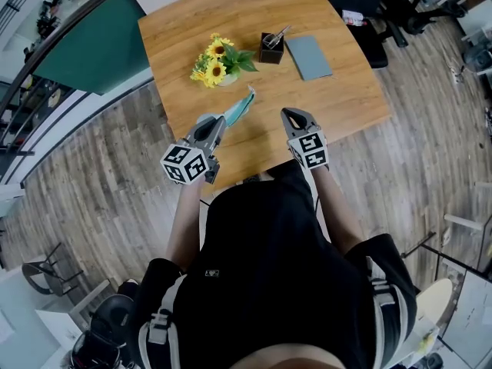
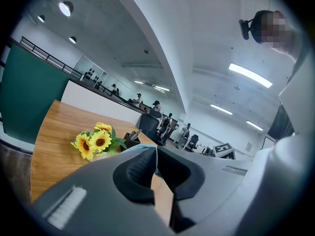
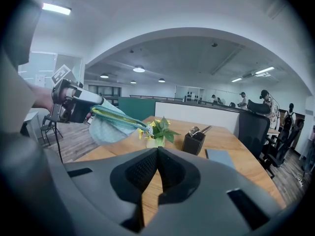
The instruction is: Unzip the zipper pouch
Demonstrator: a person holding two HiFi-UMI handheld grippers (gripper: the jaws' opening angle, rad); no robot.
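A teal zipper pouch (image 1: pixel 240 106) hangs in the air over the near edge of the wooden table (image 1: pixel 346 91), and my left gripper (image 1: pixel 221 121) is shut on its near end. In the left gripper view only a thin light-blue edge of the pouch (image 2: pixel 142 146) shows, pinched where the left gripper (image 2: pixel 156 151) closes. The right gripper view shows the pouch (image 3: pixel 110 123) sticking out of the left gripper (image 3: pixel 93 102), with its yellow-green zipper along the top and the pull (image 3: pixel 147 128) at the far tip. My right gripper (image 1: pixel 290 114) (image 3: pixel 157 151) is shut and empty, to the right of the pouch and apart from it.
A small pot of sunflowers (image 1: pixel 215 61) stands on the table beyond the pouch. To its right are a black pen holder (image 1: pixel 270 47) and a flat grey-blue notebook (image 1: pixel 309 56). A black office chair (image 1: pixel 377 21) stands at the table's far right corner.
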